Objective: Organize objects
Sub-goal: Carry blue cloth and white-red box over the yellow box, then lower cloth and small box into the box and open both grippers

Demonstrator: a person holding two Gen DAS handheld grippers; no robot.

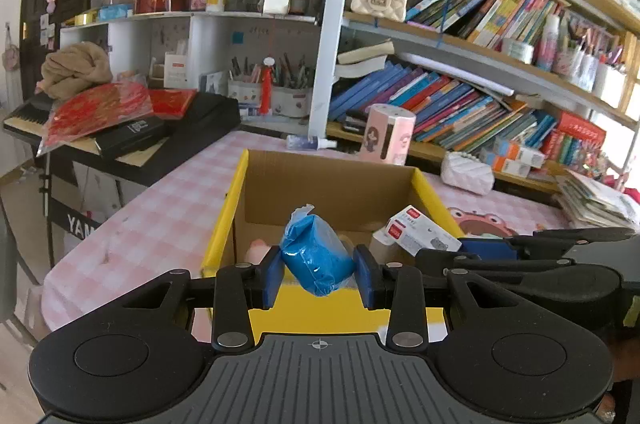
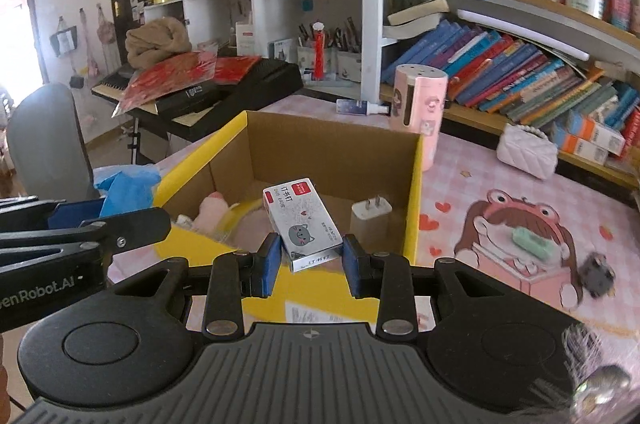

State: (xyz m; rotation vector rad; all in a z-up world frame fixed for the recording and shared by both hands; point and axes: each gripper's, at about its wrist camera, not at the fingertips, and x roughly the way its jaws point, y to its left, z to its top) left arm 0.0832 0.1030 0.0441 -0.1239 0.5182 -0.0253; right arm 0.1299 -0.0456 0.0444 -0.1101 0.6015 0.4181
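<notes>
Blue-wrapped block (image 1: 318, 256) clamped in left tongs (image 1: 319, 276), "订书钉" box (image 2: 303, 224) in right tongs (image 2: 308, 258).

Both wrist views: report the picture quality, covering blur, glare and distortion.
Left wrist view: fisheye bends the bookshelf into curves; the blue packet is sharp; window glare washes out the right edge. Right wrist view: same bending; the doorway at left is blown out white; the small dark object on the mat is smeared.

Both wrist views over cardboard box (image 1: 332, 180)
</notes>
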